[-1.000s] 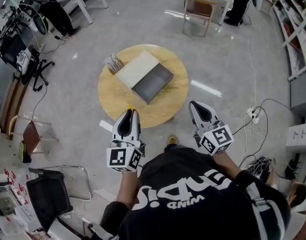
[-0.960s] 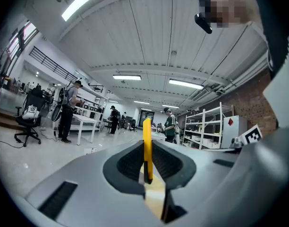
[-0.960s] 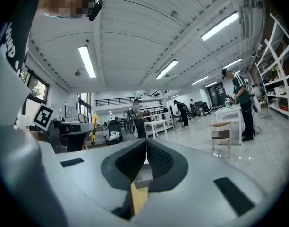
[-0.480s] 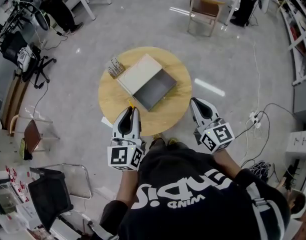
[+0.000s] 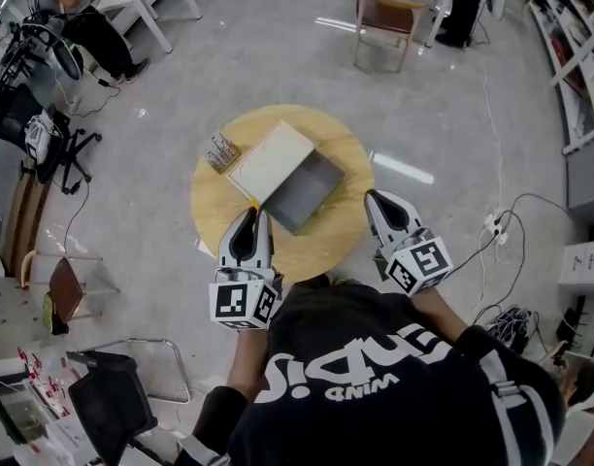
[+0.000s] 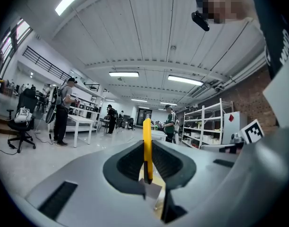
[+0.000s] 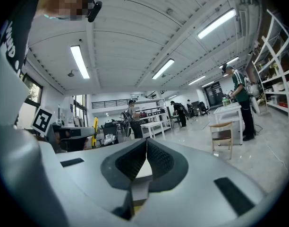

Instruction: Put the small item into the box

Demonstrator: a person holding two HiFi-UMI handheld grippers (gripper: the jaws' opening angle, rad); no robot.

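The left tool (image 5: 250,214) is clenched on a thin yellow item (image 6: 147,136), held over the near edge of the round tabletop (image 5: 214,197). The right tool (image 5: 375,200) is clenched on nothing. Farther on lies the open box (image 5: 307,184), with a small striped pack (image 5: 220,150) beyond it.

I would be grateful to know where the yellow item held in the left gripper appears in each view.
Head view: the yellow item juts from the left gripper, over the round table.
Left gripper view: dead centre, upright, clamped in the tongs.
Right gripper view: a thin strip at the left.
Shared landmark: the left gripper's marker cube.
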